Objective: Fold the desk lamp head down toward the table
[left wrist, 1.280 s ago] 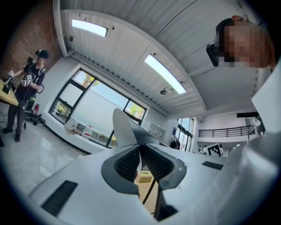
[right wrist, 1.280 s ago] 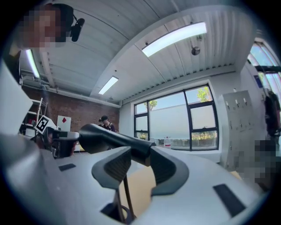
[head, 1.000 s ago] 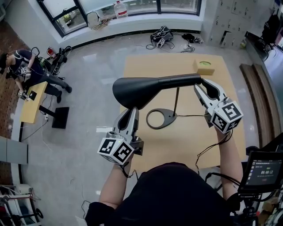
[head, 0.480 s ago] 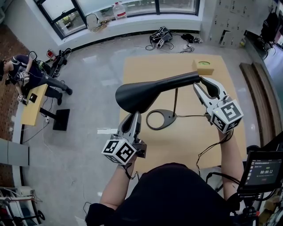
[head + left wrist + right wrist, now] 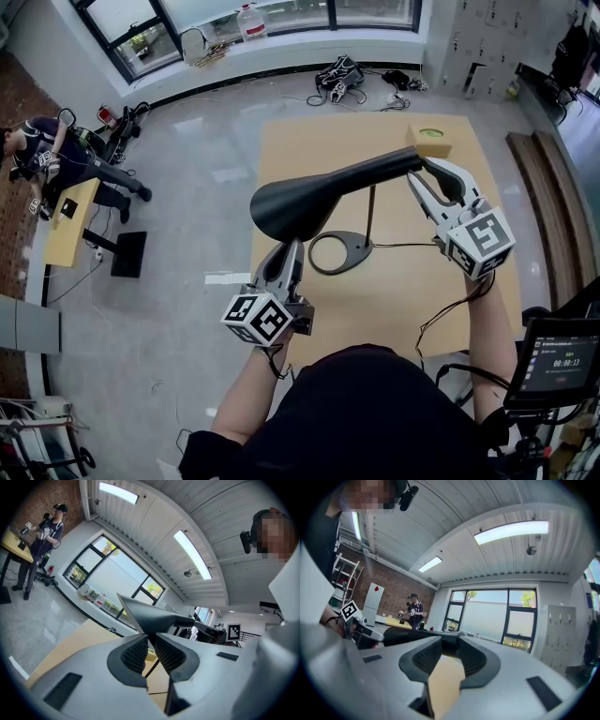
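1. The desk lamp stands on the tan worktop (image 5: 403, 300): its black ring-shaped base (image 5: 356, 248) rests flat near the middle, and a thin stem (image 5: 370, 214) rises from it
2. The black lamp head (image 5: 309, 197) is raised above the worktop, with its wide flared end toward the left and its narrow end toward the right
3. The left tool (image 5: 289, 246) is clamped on the lamp head: in the left gripper view its 2 ribbed pads sit almost together, with the thin rim of the wide end pinched between them
4. The right tool (image 5: 419, 173) grips the narrow end of the lamp head; in the right gripper view its jaws stand wider and the dark neck lies between their tips
5. Each tool points roughly level, and each has a cube with square markers at its rear
6. A thin cable (image 5: 408, 247) runs from the base toward the right edge of the worktop
7. A small tan box (image 5: 430, 141) with something green on top sits at the far right corner, just beyond the right tool
8. Another person (image 5: 56, 150) bends over a small desk far to the left, and a screen (image 5: 558, 364) shows at the lower right
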`<state>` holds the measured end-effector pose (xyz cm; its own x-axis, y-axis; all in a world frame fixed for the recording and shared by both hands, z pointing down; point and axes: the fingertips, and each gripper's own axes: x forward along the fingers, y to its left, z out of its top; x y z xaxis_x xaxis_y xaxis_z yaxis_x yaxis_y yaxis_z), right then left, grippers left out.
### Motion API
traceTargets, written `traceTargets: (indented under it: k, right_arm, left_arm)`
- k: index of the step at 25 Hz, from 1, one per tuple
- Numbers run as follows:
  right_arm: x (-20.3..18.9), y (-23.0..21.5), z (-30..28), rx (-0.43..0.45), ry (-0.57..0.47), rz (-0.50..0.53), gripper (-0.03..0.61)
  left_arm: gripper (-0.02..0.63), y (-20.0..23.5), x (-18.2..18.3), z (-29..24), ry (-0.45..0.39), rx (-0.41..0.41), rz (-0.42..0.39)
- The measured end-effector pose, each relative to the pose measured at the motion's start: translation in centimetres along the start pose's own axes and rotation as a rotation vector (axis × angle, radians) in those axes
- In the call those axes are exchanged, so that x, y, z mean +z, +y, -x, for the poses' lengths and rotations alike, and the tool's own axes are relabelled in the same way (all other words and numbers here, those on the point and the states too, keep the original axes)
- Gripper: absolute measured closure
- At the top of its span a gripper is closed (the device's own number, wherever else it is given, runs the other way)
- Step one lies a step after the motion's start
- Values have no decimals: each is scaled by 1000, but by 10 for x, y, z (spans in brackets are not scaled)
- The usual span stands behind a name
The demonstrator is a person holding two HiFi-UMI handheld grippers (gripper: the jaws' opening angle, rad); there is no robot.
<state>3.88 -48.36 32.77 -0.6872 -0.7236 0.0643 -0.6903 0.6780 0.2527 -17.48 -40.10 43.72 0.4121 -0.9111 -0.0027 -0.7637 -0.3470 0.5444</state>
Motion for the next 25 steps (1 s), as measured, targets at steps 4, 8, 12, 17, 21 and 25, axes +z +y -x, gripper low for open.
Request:
traceTargets:
  k: [4, 8, 12, 17, 21, 25]
  right_arm:
    - [1, 1, 0, 4, 6, 28, 454]
    - [2, 1, -1, 16, 15, 58, 456]
    - [5, 1, -2, 21, 17, 77, 456]
    - [8, 2, -3, 22, 17, 100, 456]
    - [10, 2, -2, 16, 31, 126, 457]
    - [15, 3, -3, 17, 37, 150, 457]
  left_arm:
    - [569, 2, -10, -2, 13, -6, 48]
    - [569, 3, -14, -3, 21, -13, 75]
    - [569, 5, -19, -5, 33, -22, 96]
    - [569, 5, -27, -8, 45, -29, 136]
    - [569, 5, -34, -10, 56, -35, 151]
    - [569, 6, -39, -12, 64, -42, 177]
